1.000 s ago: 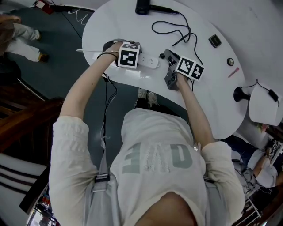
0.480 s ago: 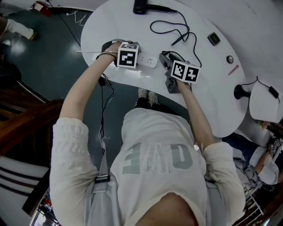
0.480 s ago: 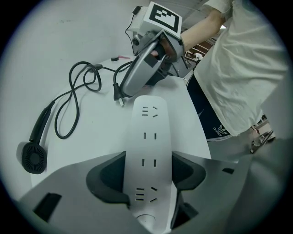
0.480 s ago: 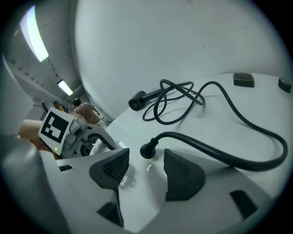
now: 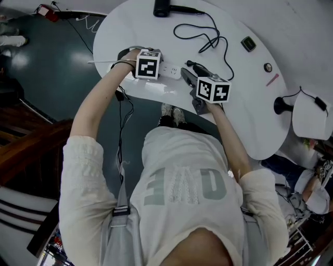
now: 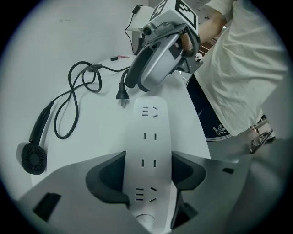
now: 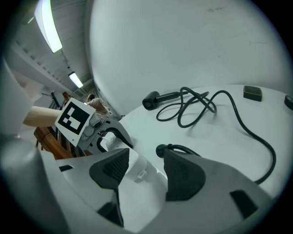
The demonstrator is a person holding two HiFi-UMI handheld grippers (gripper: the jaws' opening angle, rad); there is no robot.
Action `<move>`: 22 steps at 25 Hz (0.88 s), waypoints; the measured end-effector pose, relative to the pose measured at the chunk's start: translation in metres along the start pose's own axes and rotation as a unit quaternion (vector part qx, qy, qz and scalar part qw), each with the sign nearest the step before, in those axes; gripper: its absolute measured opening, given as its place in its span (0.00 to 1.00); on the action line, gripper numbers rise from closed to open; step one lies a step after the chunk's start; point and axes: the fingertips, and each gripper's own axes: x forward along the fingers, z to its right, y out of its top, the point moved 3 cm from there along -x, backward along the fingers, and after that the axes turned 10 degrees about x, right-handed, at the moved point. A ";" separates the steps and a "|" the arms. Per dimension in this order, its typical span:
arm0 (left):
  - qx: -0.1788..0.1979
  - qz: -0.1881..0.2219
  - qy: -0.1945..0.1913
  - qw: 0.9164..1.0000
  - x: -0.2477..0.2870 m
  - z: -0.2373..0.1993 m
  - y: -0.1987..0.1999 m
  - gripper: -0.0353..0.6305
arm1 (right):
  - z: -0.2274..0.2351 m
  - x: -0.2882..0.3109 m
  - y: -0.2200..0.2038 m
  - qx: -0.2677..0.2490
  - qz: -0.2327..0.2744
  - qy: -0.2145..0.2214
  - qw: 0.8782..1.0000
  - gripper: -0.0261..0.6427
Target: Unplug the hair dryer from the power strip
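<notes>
A white power strip (image 6: 146, 137) lies on the white table (image 5: 234, 104), and my left gripper (image 6: 147, 176) is shut on its near end, a pad on each long side. The black plug (image 6: 121, 93) lies loose on the table by the strip's far end, prongs showing. Its cord (image 5: 203, 36) loops back to the black hair dryer (image 5: 161, 8) at the table's far edge. My right gripper (image 7: 144, 164) hangs over that far end. Its jaws have just been opening and stand wide with nothing gripped. The plug (image 7: 162, 150) sits just beyond its right finger.
A small black box (image 5: 248, 43), a round knob (image 5: 267, 67) and a pink pen (image 5: 273, 79) lie to the right. A black stand (image 5: 281, 106) and a white device (image 5: 309, 119) sit at the table's right edge. The near table edge runs just below both grippers.
My right gripper has shifted left towards the strip's end and rolled, so its marker cube faces differently. The left gripper and the strip have stayed put.
</notes>
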 end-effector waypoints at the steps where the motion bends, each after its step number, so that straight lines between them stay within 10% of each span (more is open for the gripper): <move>1: 0.000 -0.004 -0.002 1.000 0.000 0.000 0.000 0.47 | -0.003 -0.001 0.000 -0.007 0.000 0.002 1.000 0.38; 17: -0.011 -0.002 -0.008 1.000 0.004 0.008 0.011 0.63 | -0.018 -0.018 0.007 -0.034 0.007 0.021 0.999 0.38; 22: -0.068 0.034 0.002 0.997 -0.009 0.000 0.023 0.62 | -0.021 -0.025 0.022 -0.072 0.016 0.020 0.997 0.38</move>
